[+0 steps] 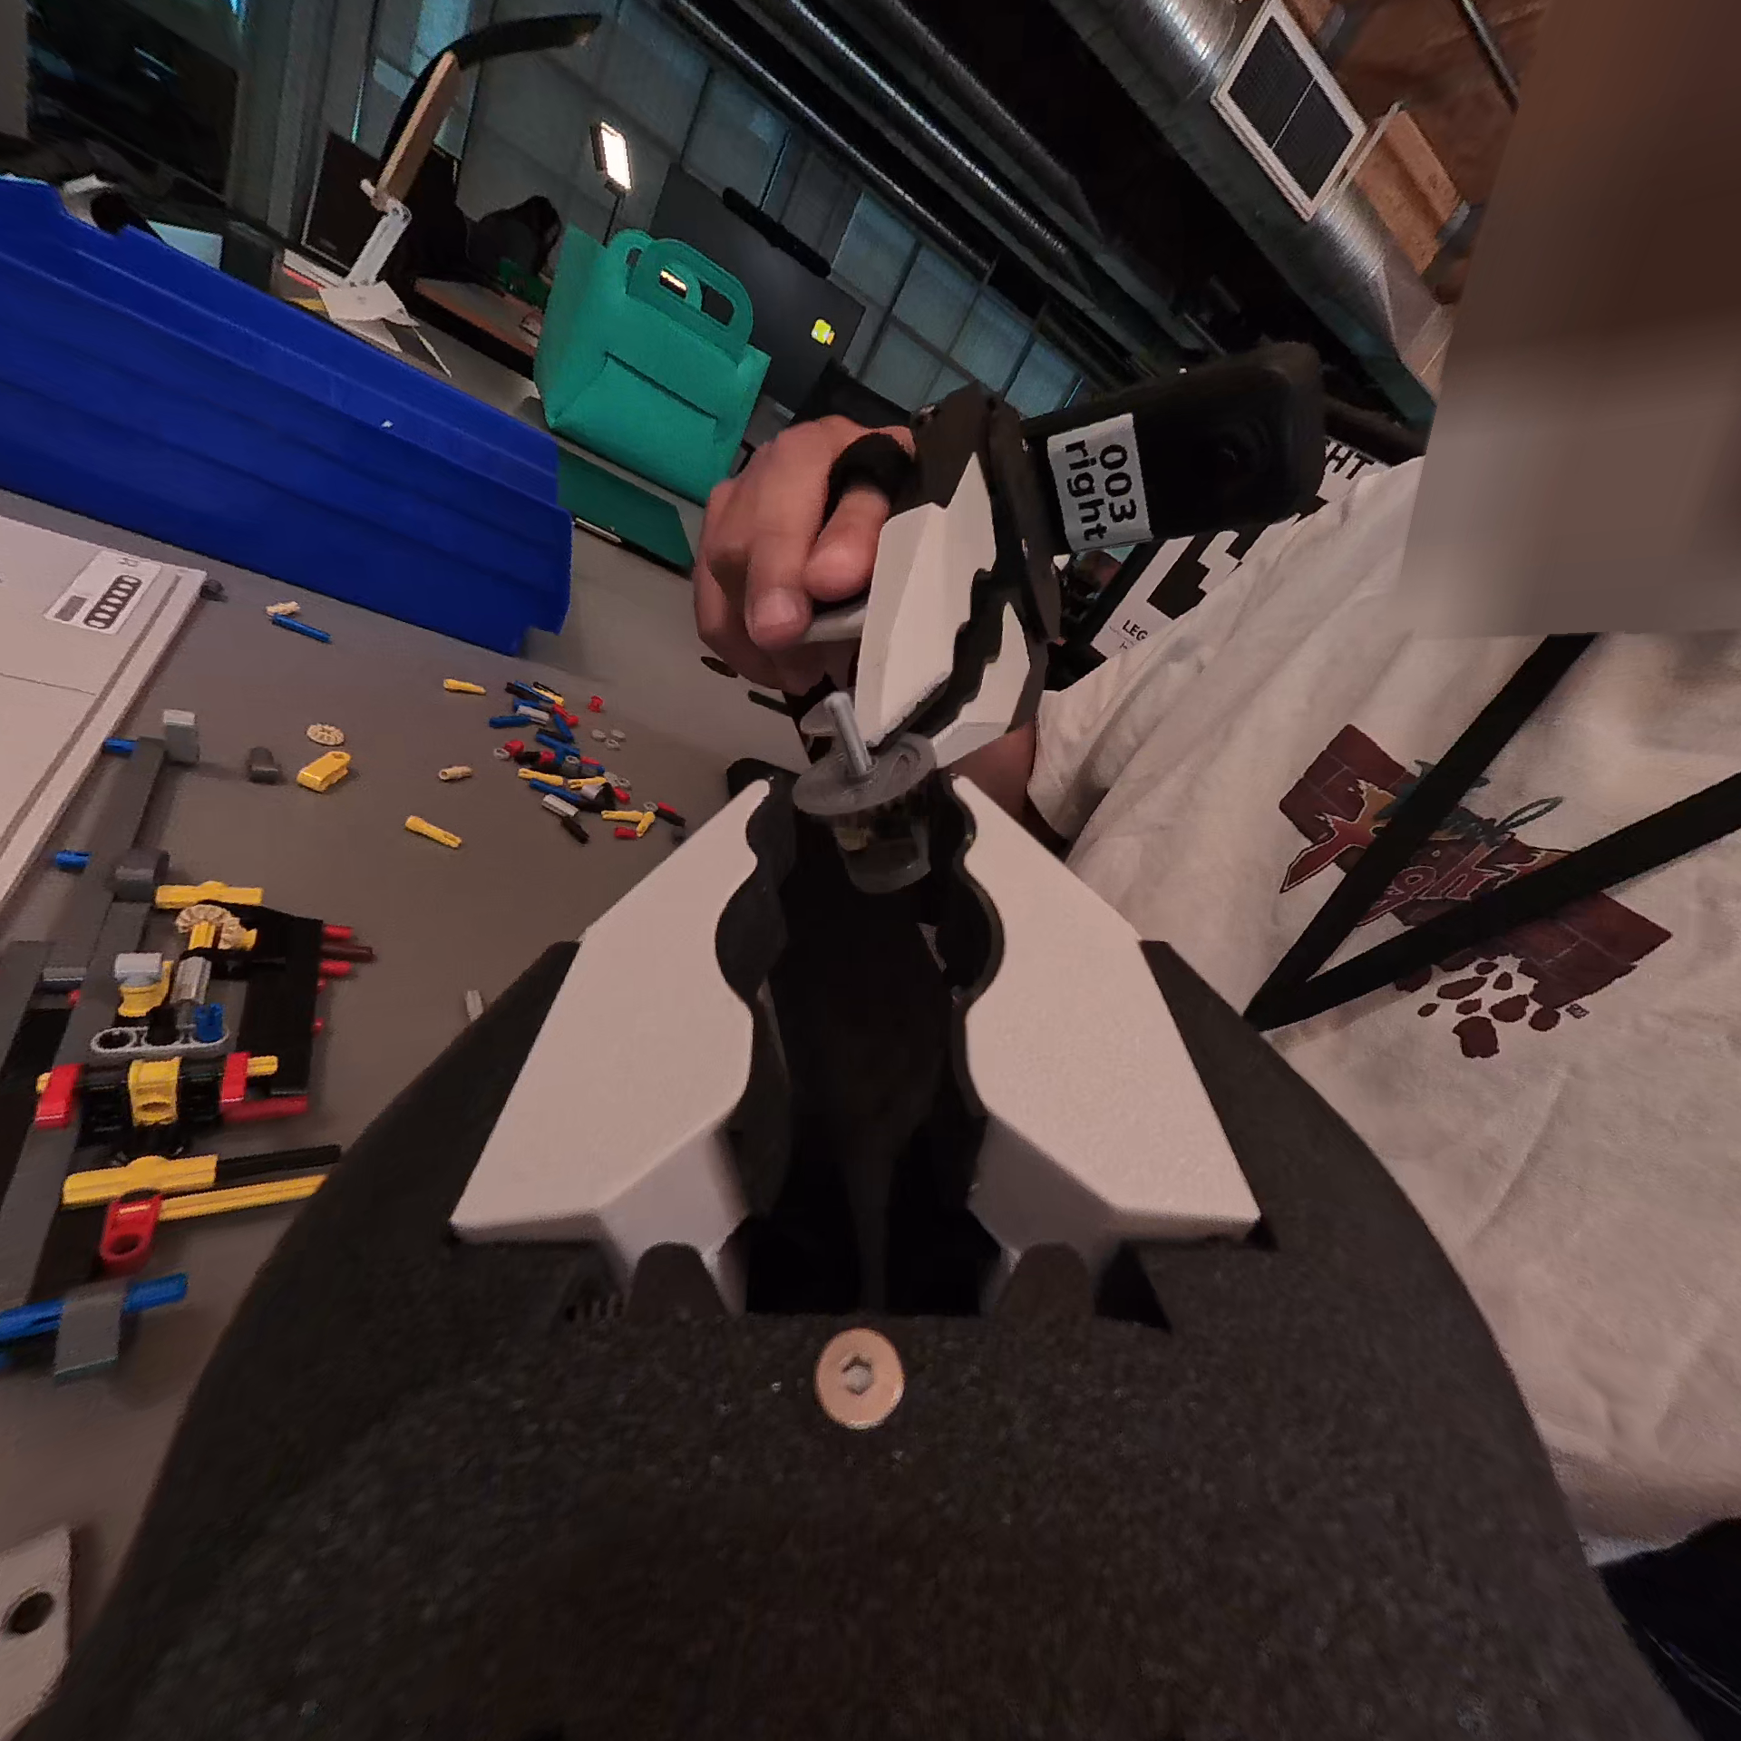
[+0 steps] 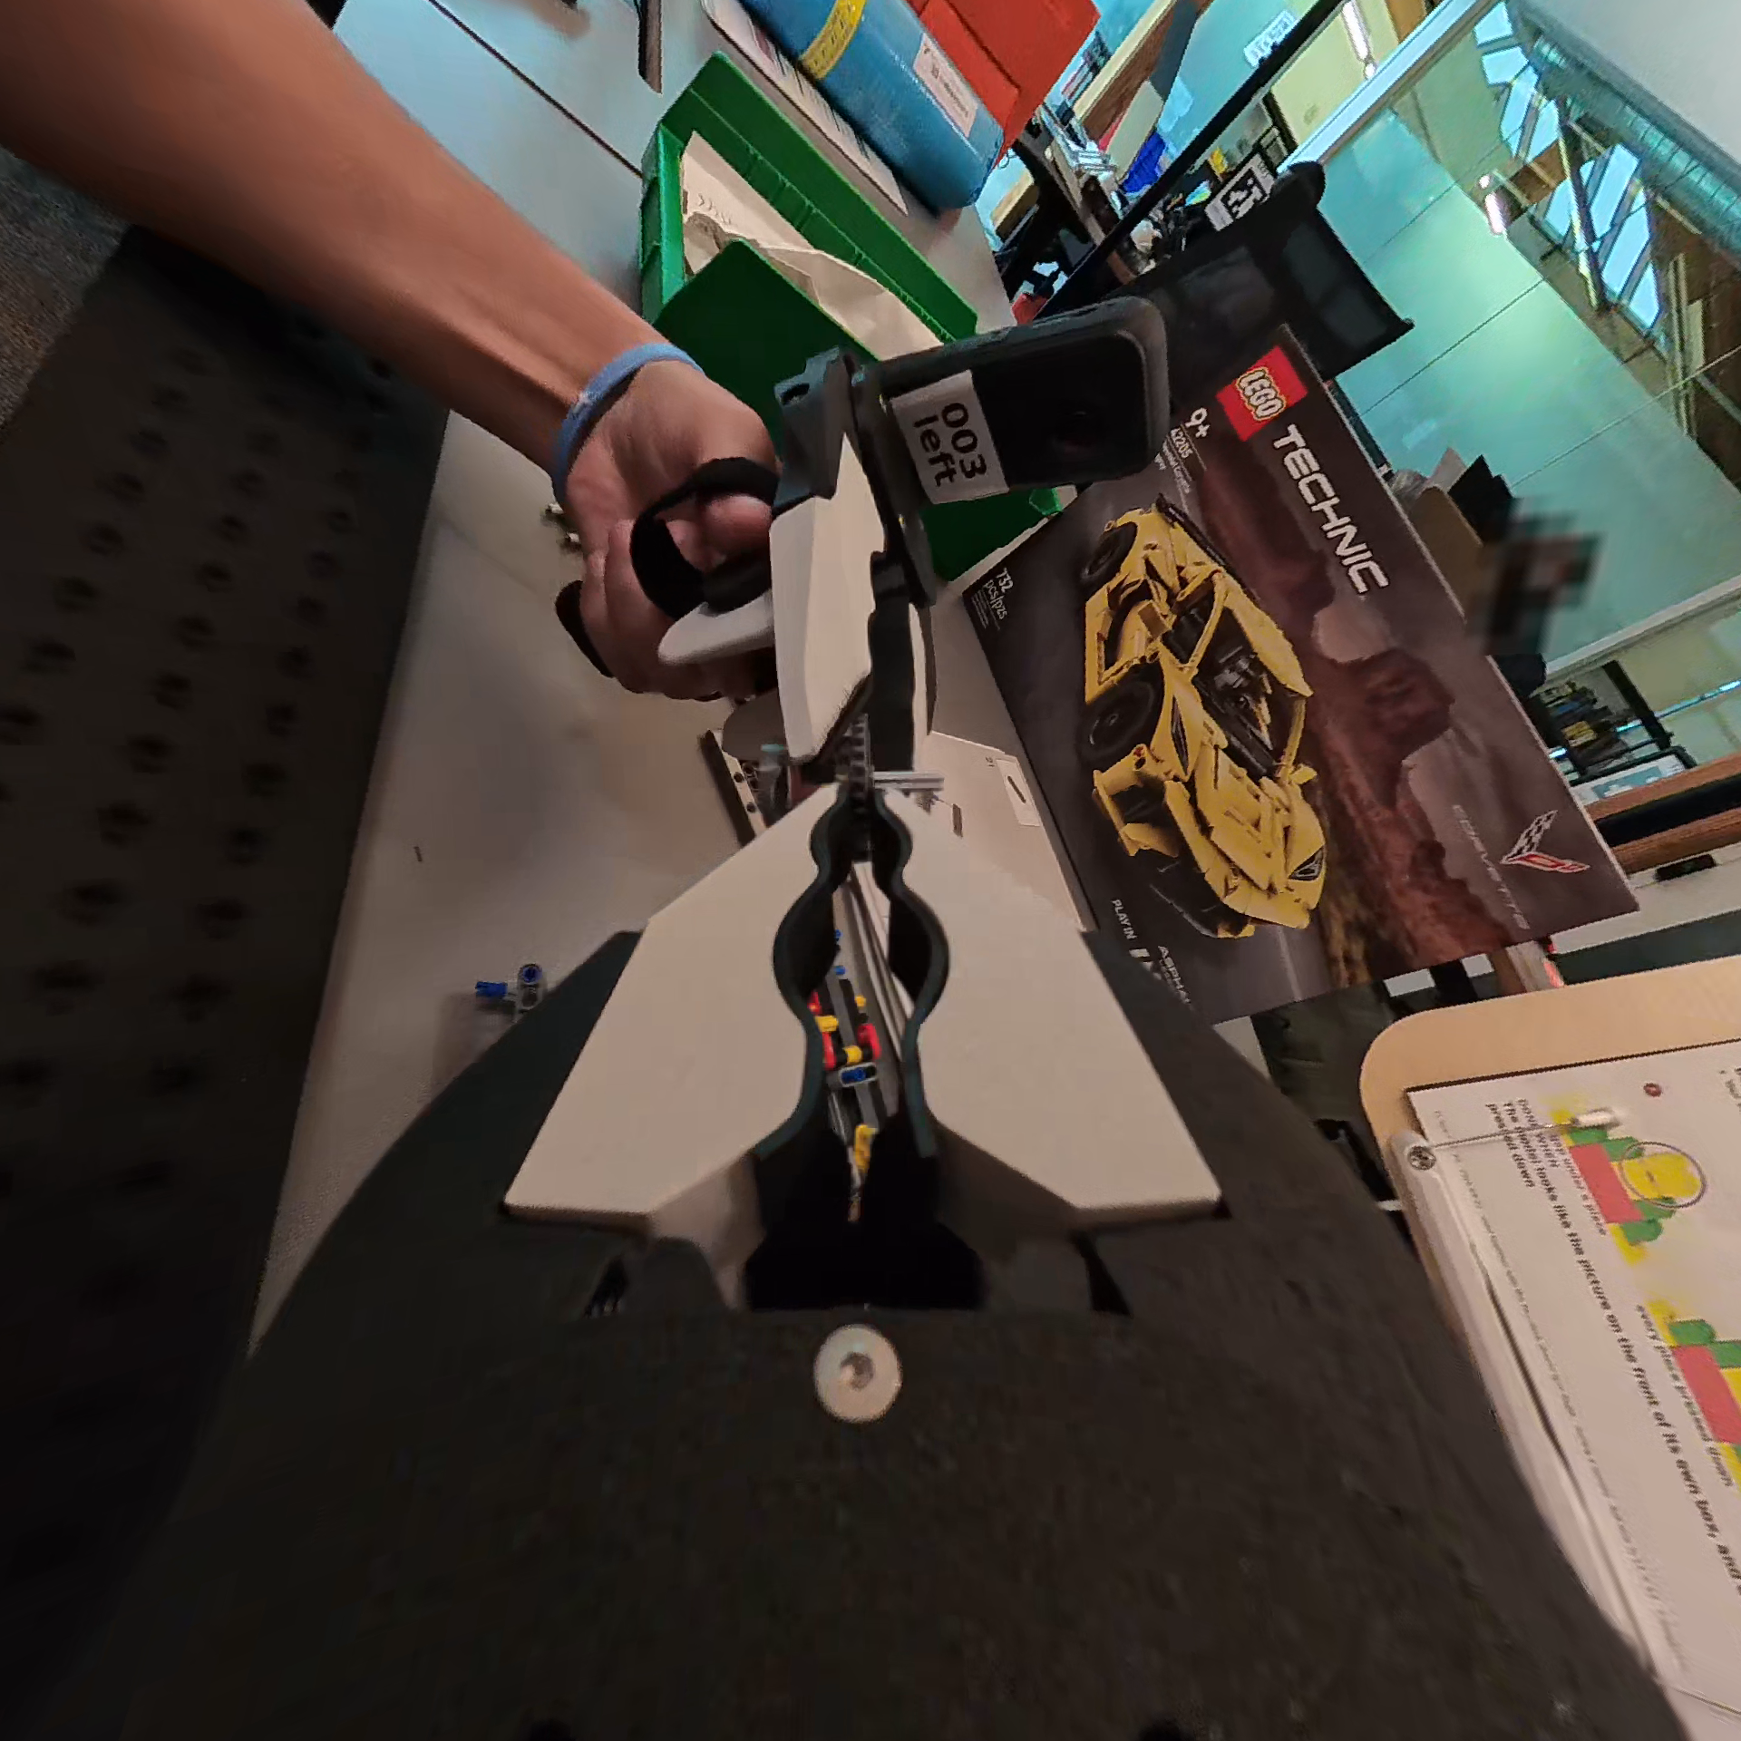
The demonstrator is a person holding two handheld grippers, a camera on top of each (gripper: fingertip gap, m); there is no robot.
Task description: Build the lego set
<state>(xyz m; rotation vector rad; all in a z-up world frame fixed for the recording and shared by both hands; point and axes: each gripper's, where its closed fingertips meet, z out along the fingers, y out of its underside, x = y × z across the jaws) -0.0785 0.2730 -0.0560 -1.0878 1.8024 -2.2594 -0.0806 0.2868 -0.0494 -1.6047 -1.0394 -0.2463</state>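
Seating the axle in the gear piece

Left gripper [image 1: 862, 829] jaws pinch the grey gear subassembly [image 1: 862, 791] above the desk [image 1: 424, 895]. Right gripper [image 1: 904, 725] jaws clamp its light grey axle [image 1: 853, 740]. Judgement: keep axle square to hub, push slowly, brace left.

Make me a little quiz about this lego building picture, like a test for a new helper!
1. True or false: both grippers meet at one small grey gear-and-axle piece held up above the table.
2. Which colour is the car on the lego box? A red, B yellow, C blue.
3. Fill in: the half-built lego frame lies on the ____ table, near the scattered loose pins.

Key:
1. True. The left gripper and right gripper both close on it.
2. B
3. grey
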